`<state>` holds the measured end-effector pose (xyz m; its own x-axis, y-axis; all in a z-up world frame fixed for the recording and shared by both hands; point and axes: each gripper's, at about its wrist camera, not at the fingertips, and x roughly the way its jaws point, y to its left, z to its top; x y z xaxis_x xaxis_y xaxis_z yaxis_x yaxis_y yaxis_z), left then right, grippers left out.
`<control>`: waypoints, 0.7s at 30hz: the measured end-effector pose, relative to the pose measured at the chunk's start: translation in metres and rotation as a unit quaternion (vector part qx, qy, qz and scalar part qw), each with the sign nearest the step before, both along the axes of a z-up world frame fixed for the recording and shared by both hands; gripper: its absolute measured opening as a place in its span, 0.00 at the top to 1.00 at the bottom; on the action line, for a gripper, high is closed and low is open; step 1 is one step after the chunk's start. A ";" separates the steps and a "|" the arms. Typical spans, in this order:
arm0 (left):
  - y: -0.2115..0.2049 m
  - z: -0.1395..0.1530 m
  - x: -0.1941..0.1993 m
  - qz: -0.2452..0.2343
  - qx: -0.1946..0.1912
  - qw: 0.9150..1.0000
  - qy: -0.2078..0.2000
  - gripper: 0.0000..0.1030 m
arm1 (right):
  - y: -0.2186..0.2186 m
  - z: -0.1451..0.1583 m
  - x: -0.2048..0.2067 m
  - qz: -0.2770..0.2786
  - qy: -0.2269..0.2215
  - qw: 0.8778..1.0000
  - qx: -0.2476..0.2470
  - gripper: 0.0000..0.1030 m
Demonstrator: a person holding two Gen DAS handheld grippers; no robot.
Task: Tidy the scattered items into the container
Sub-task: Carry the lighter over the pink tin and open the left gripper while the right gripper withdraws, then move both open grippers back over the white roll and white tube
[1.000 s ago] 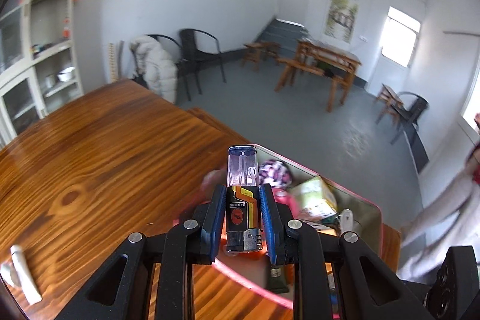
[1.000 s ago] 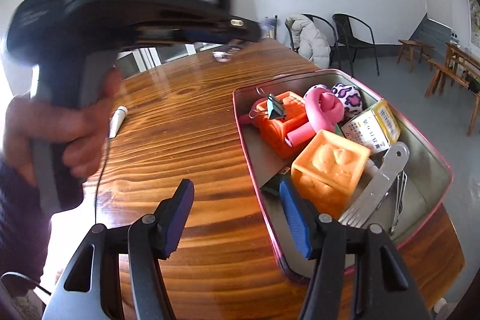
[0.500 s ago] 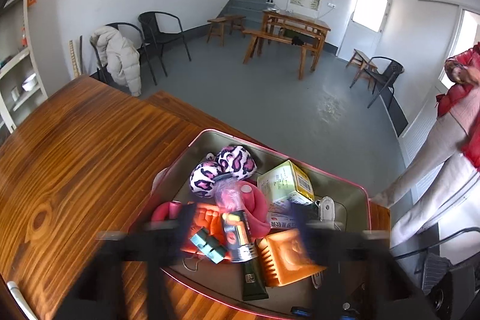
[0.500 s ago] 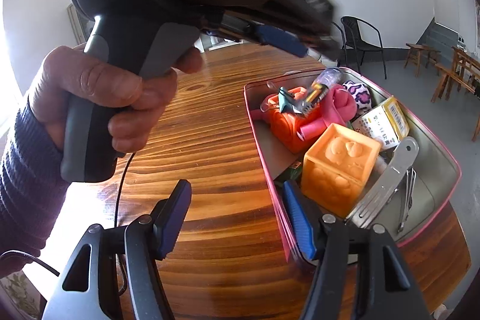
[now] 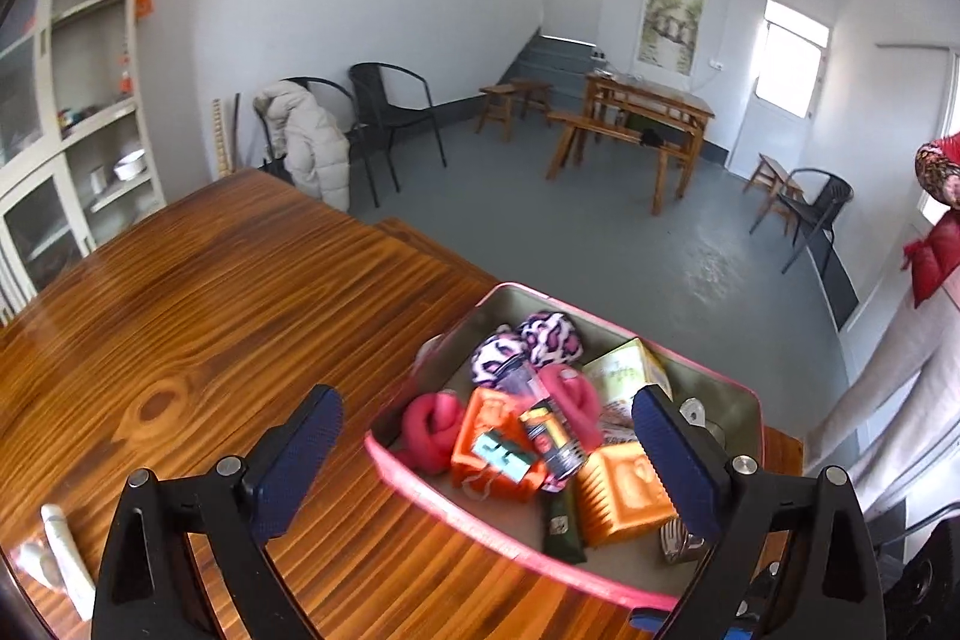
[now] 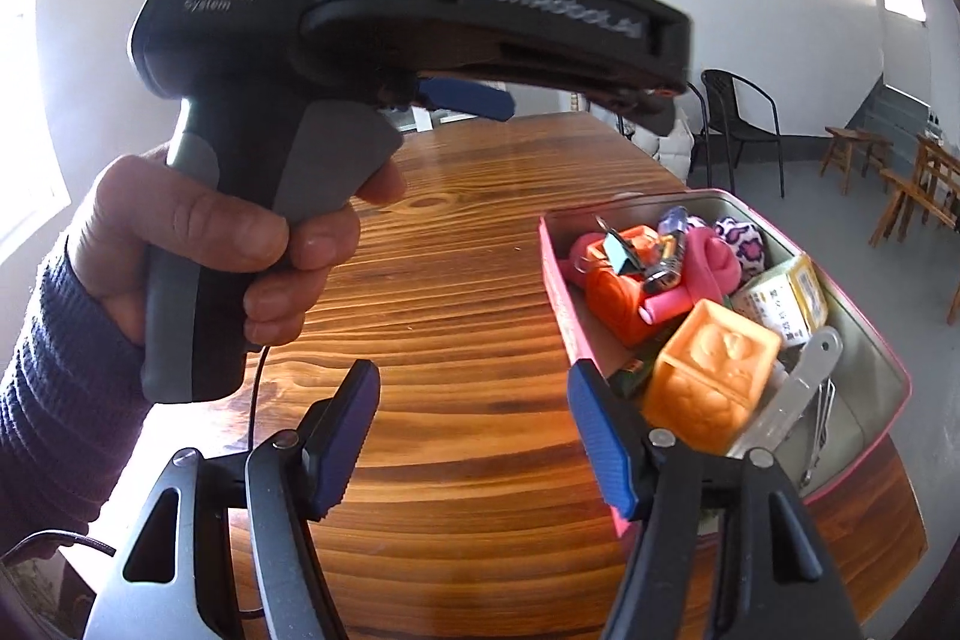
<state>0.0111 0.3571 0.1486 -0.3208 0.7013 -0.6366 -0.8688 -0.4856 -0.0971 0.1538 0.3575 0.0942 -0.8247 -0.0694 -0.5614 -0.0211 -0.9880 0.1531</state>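
Here the left gripper (image 5: 486, 454) hangs above the near edge of the pink-rimmed tin (image 5: 714, 376), its blue-padded jaws spread wide with nothing between them. Inside the tin, at about 12 o'clock from the gripper, a lighter (image 5: 549, 436) with a clear purple top lies tilted across an orange block (image 5: 495, 436) and a pink foam roll (image 5: 570, 394). A teal binder clip (image 5: 503, 455) sits on the same block. At 1 o'clock rests a second orange block (image 5: 624, 490), and beyond it a yellow-green carton (image 5: 624, 373) and a leopard-print plush (image 5: 540, 343). A dark green packet (image 5: 561, 526) lies on the tin floor between the two blocks.

Over on the wooden table (image 5: 210, 316), at 8 o'clock near the frame edge, a white tube (image 5: 66, 550) lies well apart from the tin.

From the right wrist view, the right gripper (image 6: 474, 436) is also wide and empty, low over the table, its right finger just beside the tin's near wall. A metal nail clipper (image 6: 792, 394) leans against the front orange block. At 10 o'clock the person's left hand (image 6: 204, 244) grips the handle of the other tool.
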 end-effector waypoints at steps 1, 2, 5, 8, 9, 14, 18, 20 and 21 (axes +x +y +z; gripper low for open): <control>-0.005 0.000 -0.001 0.004 0.001 1.000 -0.001 0.04 | -0.003 0.000 -0.001 0.000 -0.001 1.000 -0.001 0.32; -0.009 -0.001 -0.002 0.009 0.002 1.000 -0.001 0.04 | -0.005 0.001 -0.002 0.000 -0.001 1.000 -0.001 0.32; -0.023 -0.002 -0.005 0.023 0.003 1.000 -0.001 0.04 | -0.011 0.002 0.000 0.002 -0.001 1.000 -0.002 0.32; -0.037 -0.005 -0.007 0.037 0.003 0.999 0.001 0.04 | -0.020 0.002 -0.002 0.006 -0.002 1.000 -0.002 0.32; -0.041 -0.006 -0.008 0.041 0.003 0.999 0.002 0.04 | -0.025 0.003 -0.002 0.008 -0.002 1.000 -0.001 0.32; -0.070 -0.009 -0.016 0.069 0.006 0.998 0.005 0.04 | -0.040 0.001 -0.005 0.024 -0.005 1.000 0.003 0.30; -0.092 -0.013 -0.027 0.092 0.009 0.996 0.000 0.04 | -0.053 0.002 -0.009 0.034 -0.007 0.999 0.005 0.29; -0.103 -0.016 -0.033 0.102 0.008 0.995 -0.003 0.04 | -0.059 0.001 -0.011 0.037 -0.009 0.999 0.004 0.28; -0.108 -0.017 -0.036 0.106 0.008 0.994 -0.004 0.04 | -0.063 0.000 -0.014 0.038 -0.012 0.999 0.004 0.28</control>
<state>-0.0248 0.2488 0.1314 -0.4569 0.6282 -0.6298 -0.7463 -0.6559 -0.1128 0.1403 0.2949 0.0942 -0.8041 -0.1268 -0.5808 0.0500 -0.9880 0.1464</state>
